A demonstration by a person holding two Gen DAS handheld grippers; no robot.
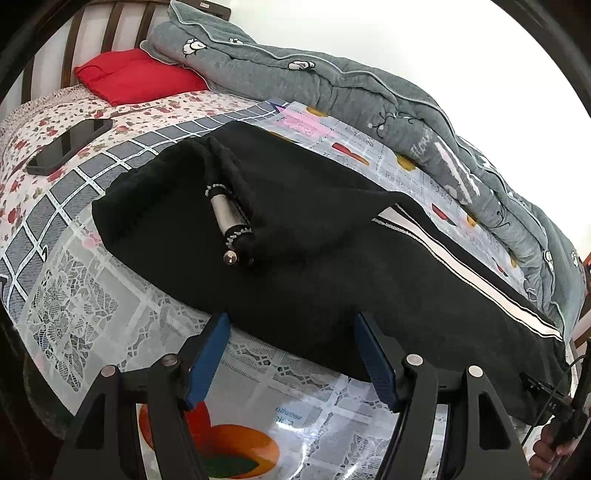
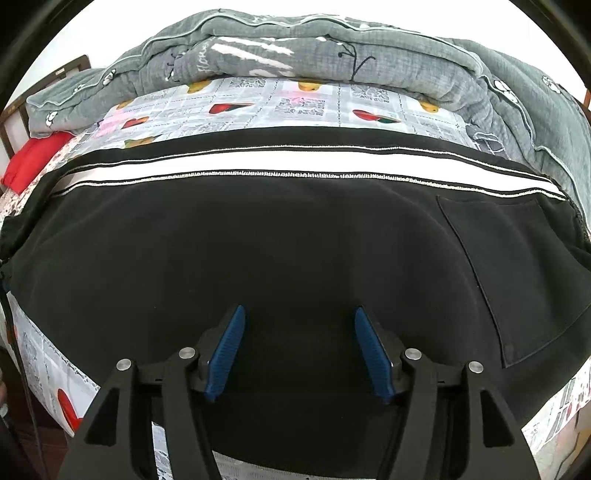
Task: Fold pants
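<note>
Black pants (image 1: 314, 266) with a white side stripe (image 1: 465, 273) lie flat across the bed, legs stacked. A drawstring with a silver metal tip (image 1: 229, 218) lies on the left end. My left gripper (image 1: 291, 325) is open, its blue pads (image 1: 207, 362) at the near edge of the pants, holding nothing. In the right wrist view the pants (image 2: 295, 243) fill the middle, with the stripe (image 2: 295, 160) along the far side and a patch pocket (image 2: 517, 280) at right. My right gripper (image 2: 297, 317) is open above the black cloth, holding nothing.
The bed has a patterned plastic cover (image 1: 280, 417). A rolled grey quilt (image 1: 369, 92) lies along the far side. A red pillow (image 1: 136, 77) and a dark phone (image 1: 70, 146) lie at the head end. The wooden headboard (image 1: 107, 33) stands behind.
</note>
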